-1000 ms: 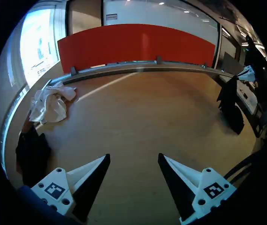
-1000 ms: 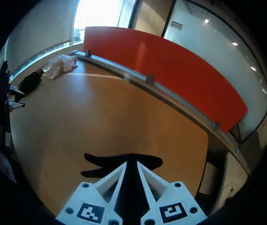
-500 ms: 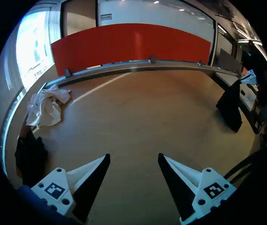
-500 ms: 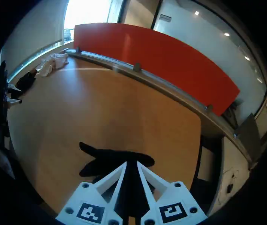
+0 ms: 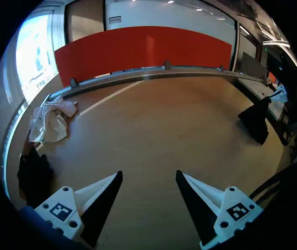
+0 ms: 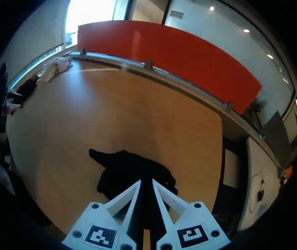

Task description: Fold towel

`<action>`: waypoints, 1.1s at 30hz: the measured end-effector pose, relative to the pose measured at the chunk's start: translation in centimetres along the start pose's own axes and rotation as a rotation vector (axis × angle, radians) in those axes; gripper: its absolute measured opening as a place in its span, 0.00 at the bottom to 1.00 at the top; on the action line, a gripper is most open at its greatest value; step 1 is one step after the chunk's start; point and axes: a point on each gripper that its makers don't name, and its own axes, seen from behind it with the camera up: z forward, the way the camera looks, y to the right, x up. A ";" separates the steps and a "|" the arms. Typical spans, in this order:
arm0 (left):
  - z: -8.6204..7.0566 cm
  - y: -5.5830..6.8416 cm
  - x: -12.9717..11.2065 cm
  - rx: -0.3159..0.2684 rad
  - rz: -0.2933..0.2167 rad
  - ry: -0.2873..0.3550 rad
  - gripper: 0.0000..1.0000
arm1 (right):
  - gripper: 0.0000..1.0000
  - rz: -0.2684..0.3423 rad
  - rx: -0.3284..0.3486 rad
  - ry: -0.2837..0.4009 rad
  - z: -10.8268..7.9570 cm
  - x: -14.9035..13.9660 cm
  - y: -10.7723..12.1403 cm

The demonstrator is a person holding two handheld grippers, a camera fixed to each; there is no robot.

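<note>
Black towel point(image 6: 123, 166) lowered further onto table point(image 6: 86, 116), still unfolded; right gripper point(image 6: 146, 182) pinching it; left gripper point(image 5: 148, 173) fingers spread, empty.

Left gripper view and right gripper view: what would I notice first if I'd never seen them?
The big red panel stands along the far edge of the wooden table, bright in both views. Next comes the black towel, pinched between the fingers of the right gripper and draped on the table just ahead. A crumpled white cloth lies near the table's far left corner.
</note>
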 end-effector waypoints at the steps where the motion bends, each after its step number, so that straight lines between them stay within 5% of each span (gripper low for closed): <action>1: -0.1 0.0 -0.1 0.000 0.001 0.000 0.95 | 0.04 0.003 -0.005 -0.004 0.0 -0.4 0.1; 14: -0.4 -0.3 -0.7 0.004 0.018 -0.011 0.95 | 0.04 0.097 -0.046 -0.053 0.6 -6.8 1.2; 33: -0.7 0.0 -0.7 0.013 0.043 -0.018 0.95 | 0.04 0.242 -0.067 -0.176 4.0 -15.7 -0.1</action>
